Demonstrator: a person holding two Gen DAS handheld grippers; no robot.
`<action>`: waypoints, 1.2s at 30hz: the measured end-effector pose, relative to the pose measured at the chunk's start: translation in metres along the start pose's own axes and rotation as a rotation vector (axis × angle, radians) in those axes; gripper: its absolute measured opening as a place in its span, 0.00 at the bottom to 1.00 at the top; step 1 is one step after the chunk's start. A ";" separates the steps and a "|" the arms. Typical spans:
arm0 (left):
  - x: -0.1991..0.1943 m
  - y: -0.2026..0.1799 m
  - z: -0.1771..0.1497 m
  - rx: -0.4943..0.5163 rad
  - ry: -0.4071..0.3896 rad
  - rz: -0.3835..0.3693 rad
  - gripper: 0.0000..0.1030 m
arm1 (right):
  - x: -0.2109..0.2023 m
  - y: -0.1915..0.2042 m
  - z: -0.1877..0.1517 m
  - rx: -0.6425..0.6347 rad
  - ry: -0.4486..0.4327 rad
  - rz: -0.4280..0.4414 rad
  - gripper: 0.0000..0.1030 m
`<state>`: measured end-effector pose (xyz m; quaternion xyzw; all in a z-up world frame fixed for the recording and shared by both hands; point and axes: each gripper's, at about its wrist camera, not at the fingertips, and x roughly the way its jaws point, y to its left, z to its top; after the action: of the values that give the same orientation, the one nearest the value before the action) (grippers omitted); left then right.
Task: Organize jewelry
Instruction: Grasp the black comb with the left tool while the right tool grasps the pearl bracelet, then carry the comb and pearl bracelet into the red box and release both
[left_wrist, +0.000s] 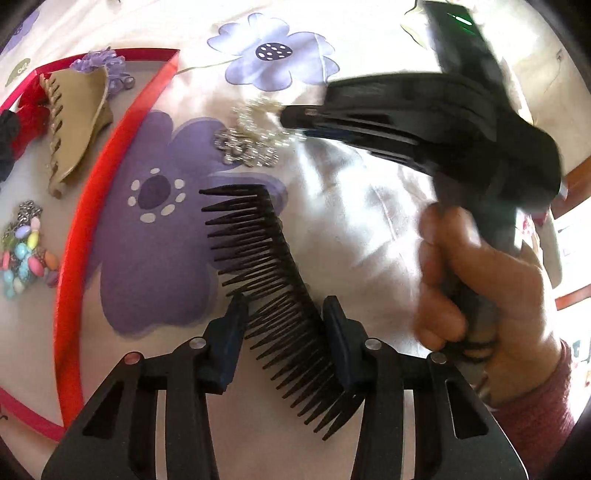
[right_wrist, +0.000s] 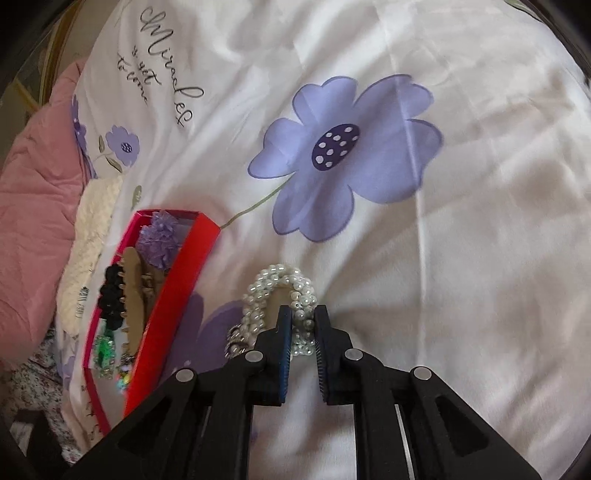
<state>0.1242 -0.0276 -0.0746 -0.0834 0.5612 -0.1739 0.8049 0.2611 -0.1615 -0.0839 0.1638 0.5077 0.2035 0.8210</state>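
Note:
A black comb (left_wrist: 269, 280) lies on the flowered bedsheet between the fingers of my left gripper (left_wrist: 286, 306), which is open around its lower end. A white pearl bracelet (right_wrist: 273, 291) lies on the sheet with a silver chain piece (left_wrist: 245, 149) beside it. My right gripper (right_wrist: 303, 317) has its pads closed on the near side of the pearl bracelet; in the left wrist view it (left_wrist: 295, 116) reaches over the pearls (left_wrist: 258, 118). A red box (left_wrist: 70, 258) at left holds a beige hair claw (left_wrist: 79, 122), a purple flower piece (left_wrist: 98, 62) and a coloured bead bracelet (left_wrist: 26, 254).
The red box (right_wrist: 166, 295) also shows in the right wrist view, with black and green pieces inside. A pink blanket (right_wrist: 33, 206) and a white knitted cloth (right_wrist: 88, 236) lie beyond it. The person's hand (left_wrist: 480, 280) holds the right gripper's handle.

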 end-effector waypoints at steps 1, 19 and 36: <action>-0.003 0.003 -0.001 -0.002 -0.001 -0.003 0.38 | -0.005 -0.001 -0.001 0.001 -0.006 0.005 0.11; -0.069 0.006 -0.021 0.004 -0.096 -0.060 0.01 | -0.127 -0.007 -0.064 0.098 -0.150 0.095 0.11; -0.132 0.074 -0.032 -0.122 -0.228 -0.024 0.01 | -0.133 0.041 -0.097 0.060 -0.124 0.183 0.11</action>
<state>0.0674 0.0920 0.0053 -0.1583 0.4744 -0.1386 0.8548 0.1132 -0.1866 -0.0038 0.2463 0.4447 0.2519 0.8235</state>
